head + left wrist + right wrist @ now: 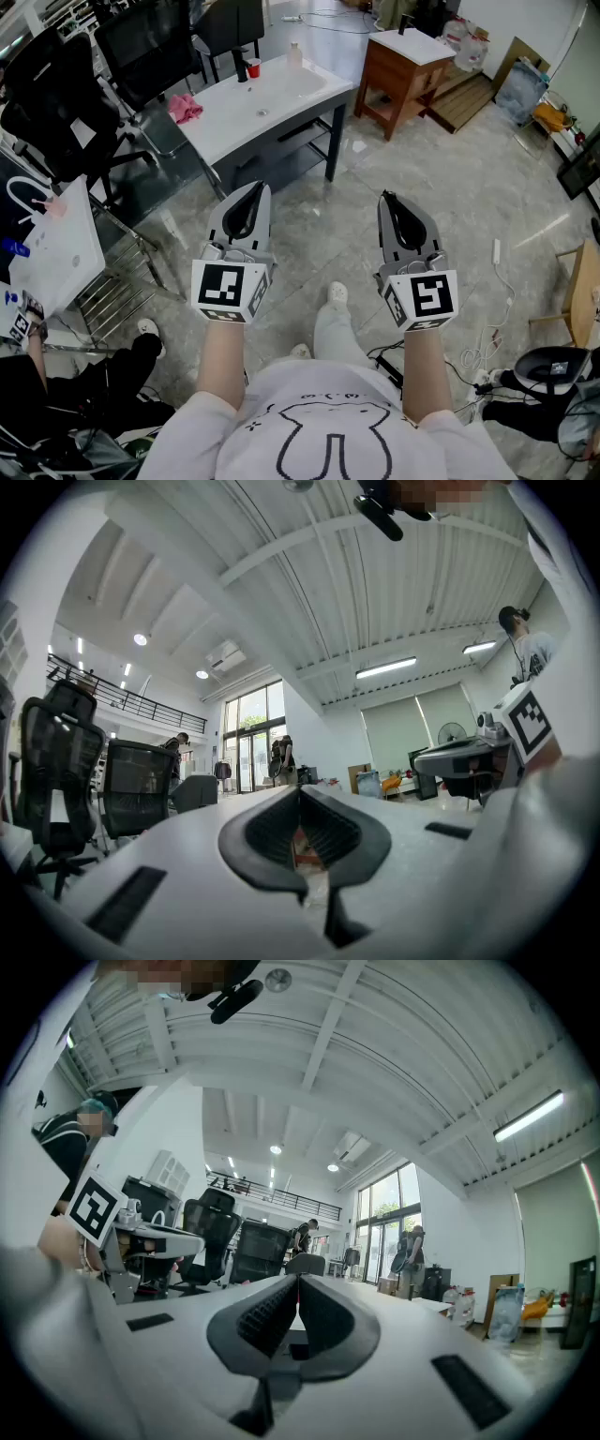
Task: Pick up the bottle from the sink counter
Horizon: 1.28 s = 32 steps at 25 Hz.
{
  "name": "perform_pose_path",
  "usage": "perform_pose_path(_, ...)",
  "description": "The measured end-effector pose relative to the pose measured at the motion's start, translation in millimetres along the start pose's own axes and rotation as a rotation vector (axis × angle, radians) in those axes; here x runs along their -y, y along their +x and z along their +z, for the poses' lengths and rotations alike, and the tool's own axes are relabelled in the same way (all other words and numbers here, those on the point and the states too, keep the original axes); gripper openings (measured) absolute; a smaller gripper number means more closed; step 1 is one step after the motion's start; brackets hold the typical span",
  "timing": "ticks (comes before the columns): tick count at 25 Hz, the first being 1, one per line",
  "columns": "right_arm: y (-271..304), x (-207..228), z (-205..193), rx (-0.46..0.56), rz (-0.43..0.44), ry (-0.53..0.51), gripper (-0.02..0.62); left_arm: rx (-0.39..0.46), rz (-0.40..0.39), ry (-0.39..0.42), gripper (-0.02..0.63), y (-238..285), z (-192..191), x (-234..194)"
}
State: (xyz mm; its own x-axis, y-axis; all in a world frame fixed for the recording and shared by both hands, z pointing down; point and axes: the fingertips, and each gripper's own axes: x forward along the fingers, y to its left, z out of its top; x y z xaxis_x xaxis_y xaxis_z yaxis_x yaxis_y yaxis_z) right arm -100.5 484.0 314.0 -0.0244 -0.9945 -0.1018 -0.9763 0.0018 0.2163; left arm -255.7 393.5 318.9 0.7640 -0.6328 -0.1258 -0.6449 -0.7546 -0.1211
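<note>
A small pale bottle (294,54) stands at the far end of the white sink counter (281,103), well ahead of both grippers. A red cup (253,67) and a black tap (241,69) stand next to it, and a pink cloth (186,108) lies at the counter's left end. My left gripper (257,187) and right gripper (386,196) are held side by side over the floor, pointing toward the counter. Both are shut and empty, and in each gripper view the jaw tips meet: left gripper (300,790), right gripper (298,1280). Neither gripper view shows the bottle.
A wooden vanity (403,70) stands right of the counter. Black office chairs (56,103) crowd the left, with a white table (61,248) below them. Cables and a power strip (487,361) lie on the floor at the right. A person in black sits at lower left (84,394).
</note>
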Motion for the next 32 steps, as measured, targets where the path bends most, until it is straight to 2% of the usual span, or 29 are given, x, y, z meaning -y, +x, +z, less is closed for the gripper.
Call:
perform_pose_path(9,15,10,-3,0.0,-0.002,0.004,0.029,-0.014,0.0,0.011,0.009,17,-5,-5)
perform_pose_path(14,44,32,-6,0.034,-0.005,0.065,0.029,-0.019,0.011,-0.001,0.009,47,-10,-20)
perform_pose_path(24,145,84,-31,0.017,0.021,0.065,0.029,-0.043,0.049,0.002,0.009,137,-28,-66)
perform_pose_path(32,221,132,-52,0.015,0.069,0.074,0.03,-0.043,0.075,-0.013,0.009,225,-37,-82)
